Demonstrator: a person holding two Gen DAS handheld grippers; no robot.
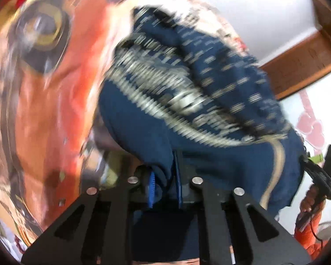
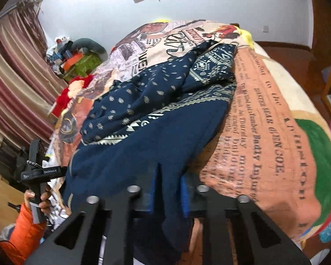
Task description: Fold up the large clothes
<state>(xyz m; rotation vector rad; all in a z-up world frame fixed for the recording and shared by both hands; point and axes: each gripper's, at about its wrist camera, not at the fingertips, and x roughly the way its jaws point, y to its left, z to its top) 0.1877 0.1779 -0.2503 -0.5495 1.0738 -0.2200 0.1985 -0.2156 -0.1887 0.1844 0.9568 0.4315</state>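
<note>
Left wrist view is motion-blurred. Left tongs (image 1: 164,185) closed narrow on a fold of the navy garment (image 1: 187,101) — blue pads pinch dark cloth between them, and the cloth bunches up and away from the fingers. Pale zigzag and dotted print shows across the bunched part, with a cream border line curving down its right edge. Behind it, the printed blanket (image 1: 44,110) fills the left of the view, orange-red with a round dark emblem. At the right edge, the other handheld unit (image 1: 320,176) is gripped by a hand in an orange sleeve (image 1: 313,236). A brown wooden beam (image 1: 302,66) crosses the white wall beyond.

Right wrist view is sharper. Right tongs (image 2: 168,195) also clamped on the garment's near edge — the navy garment (image 2: 143,121) passes between the blue pads and hangs down in front of the mount. The rest of the garment lies crumpled on the bed, spread away from the tongs toward the far side; dotted print to the left, patterned border bands in the middle and at the far end. Under it lies the printed blanket (image 2: 264,132), newspaper-style lettering on an orange panel to the right. Left unit (image 2: 36,170) visible at the lower left, held by the hand in the orange sleeve (image 2: 24,234), just beside the garment's left edge. Striped curtains (image 2: 13,77) at left; a cluttered pile (image 2: 75,55) beyond the bed.
</note>
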